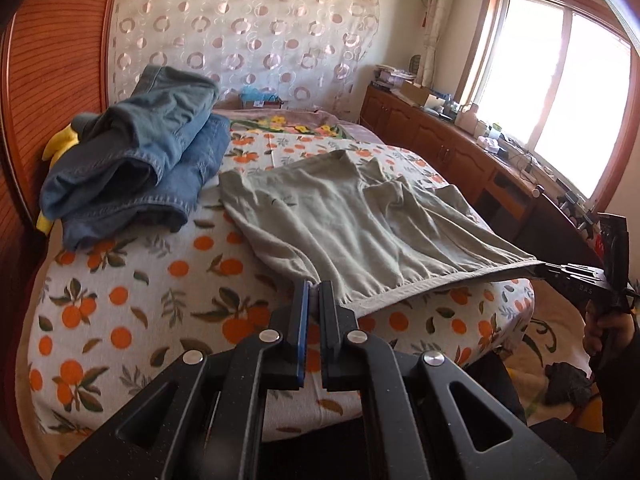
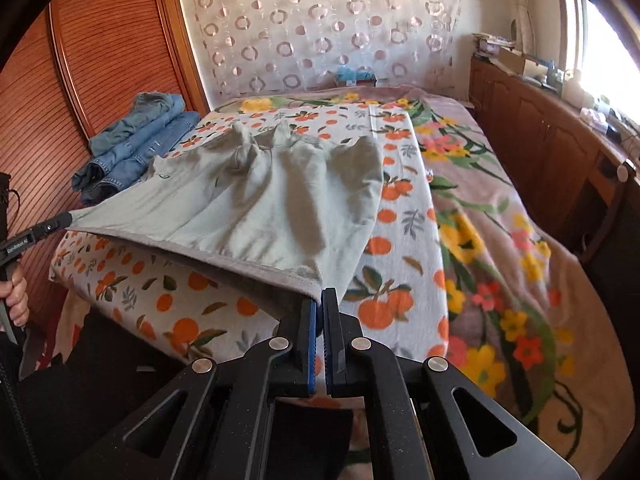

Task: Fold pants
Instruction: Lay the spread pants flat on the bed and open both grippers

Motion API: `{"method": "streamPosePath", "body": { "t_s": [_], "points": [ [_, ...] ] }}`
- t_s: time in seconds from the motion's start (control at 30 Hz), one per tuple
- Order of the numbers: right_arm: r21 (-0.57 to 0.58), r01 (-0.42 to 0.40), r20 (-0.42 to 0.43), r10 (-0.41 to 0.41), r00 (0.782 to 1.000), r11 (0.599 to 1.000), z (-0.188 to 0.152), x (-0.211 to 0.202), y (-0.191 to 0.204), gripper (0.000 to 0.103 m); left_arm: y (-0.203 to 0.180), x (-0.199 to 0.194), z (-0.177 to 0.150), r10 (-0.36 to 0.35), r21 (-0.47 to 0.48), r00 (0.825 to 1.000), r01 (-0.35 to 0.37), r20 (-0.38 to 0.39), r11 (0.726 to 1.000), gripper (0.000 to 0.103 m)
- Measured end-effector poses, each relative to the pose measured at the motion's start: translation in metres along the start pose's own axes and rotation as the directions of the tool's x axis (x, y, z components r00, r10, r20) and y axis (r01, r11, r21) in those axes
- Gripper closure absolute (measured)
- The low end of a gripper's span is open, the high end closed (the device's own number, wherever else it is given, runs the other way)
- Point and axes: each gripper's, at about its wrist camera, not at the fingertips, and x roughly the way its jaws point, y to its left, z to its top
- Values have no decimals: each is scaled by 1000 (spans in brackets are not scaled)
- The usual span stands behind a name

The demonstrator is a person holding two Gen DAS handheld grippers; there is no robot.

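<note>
Pale grey-green pants lie across the orange-print bedspread, their waistband stretched taut near the bed's front edge. My left gripper is shut on the left corner of that waistband. At the far right of the left wrist view my right gripper pinches the other corner. In the right wrist view the pants spread ahead, creased at the far end. There my right gripper is shut on the waistband's right corner, and my left gripper holds the corner at the far left.
Folded blue jeans are stacked at the bed's left side by the wooden wardrobe. A floral pink blanket covers the bed's right part. Wooden cabinets with clutter run under the window. A hand grips the left handle.
</note>
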Motion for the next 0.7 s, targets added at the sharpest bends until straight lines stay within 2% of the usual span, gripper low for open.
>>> {"method": "streamPosePath", "body": {
  "t_s": [0.2, 0.5, 0.7],
  "points": [
    [8, -23, 0, 23, 1000, 1000, 6, -7, -6, 100, -1, -2, -5, 2, 11, 1000, -2, 2, 1000, 98],
    [-26, -1, 59, 3, 998, 1000, 13, -35, 7, 99, -8, -23, 8, -7, 52, 998, 4, 55, 999, 98],
    [-59, 5, 66, -1, 998, 998, 10, -43, 12, 95, -6, -27, 8, -1, 50, 999, -1, 45, 999, 97]
  ]
}}
